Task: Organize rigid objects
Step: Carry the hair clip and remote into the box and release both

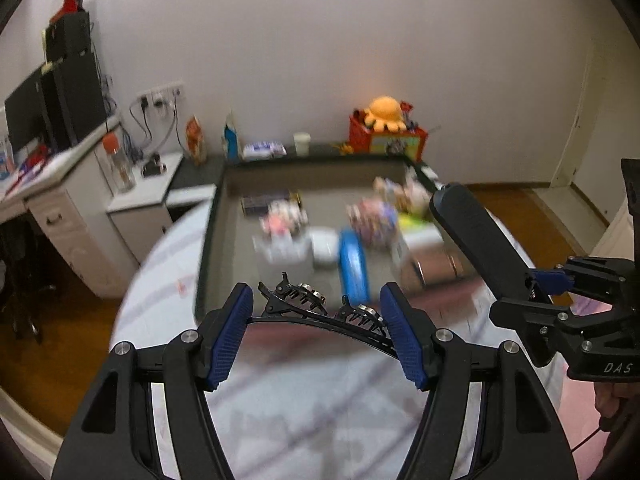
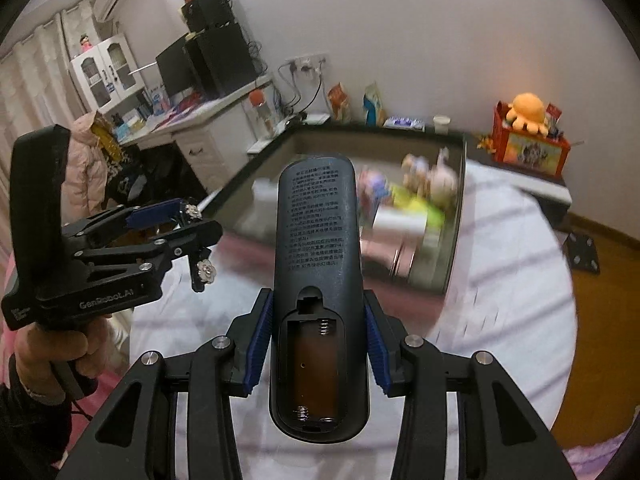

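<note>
L tongs grip hair clip, R tongs grip remote; both short of tray rim

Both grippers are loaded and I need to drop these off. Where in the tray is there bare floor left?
Tray: bare strip along its left wall, beside the white box, and the far band behind the dark box. Its right half is crowded with blurred toys. The left gripper holds the hair clip, the right gripper the remote.

A black remote control with open empty battery bay and a black hair clip with metal flowers are both held above the bed.
</note>
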